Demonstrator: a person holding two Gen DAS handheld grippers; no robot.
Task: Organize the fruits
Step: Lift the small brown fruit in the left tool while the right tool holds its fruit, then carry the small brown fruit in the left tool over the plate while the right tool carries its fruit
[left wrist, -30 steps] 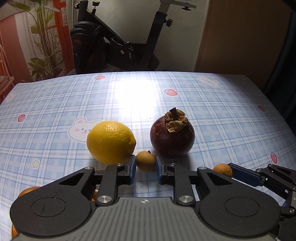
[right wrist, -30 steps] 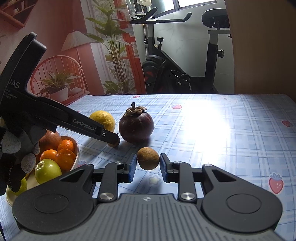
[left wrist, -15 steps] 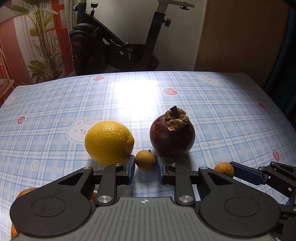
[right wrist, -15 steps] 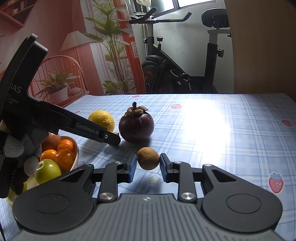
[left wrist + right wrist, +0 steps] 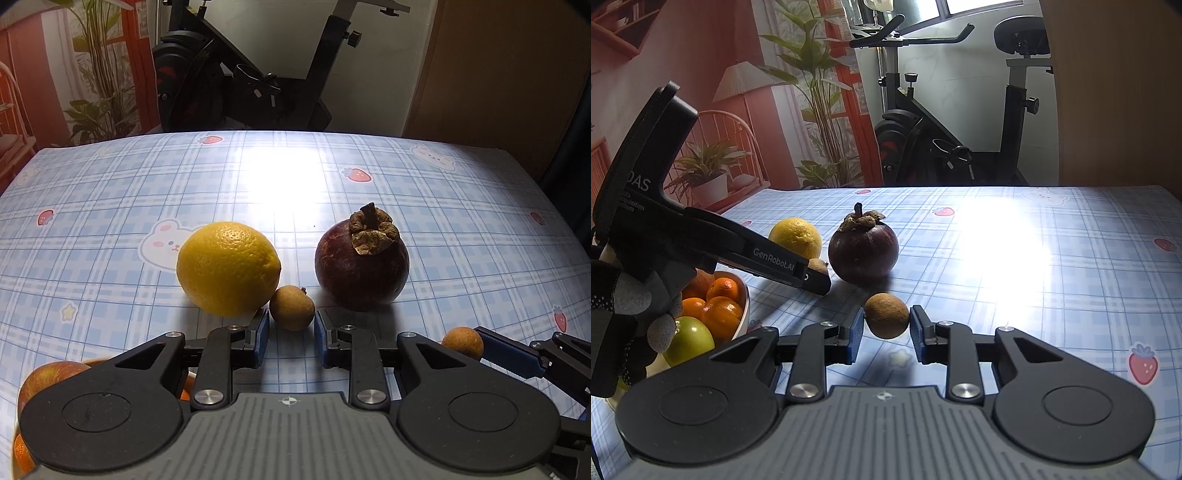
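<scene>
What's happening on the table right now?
A person holds two grippers over the table. The left gripper brackets a small brown fruit between the lemon and the purple fruit; the right gripper brackets another brown fruit. Firm grip unclear. A fruit bowl sits nearby.

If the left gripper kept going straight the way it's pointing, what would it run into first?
Probably the small brown fruit lying just ahead of the left gripper, roughly centred on its gap. The lemon and mangosteen flank that line farther back; exact depth is unclear.
</scene>
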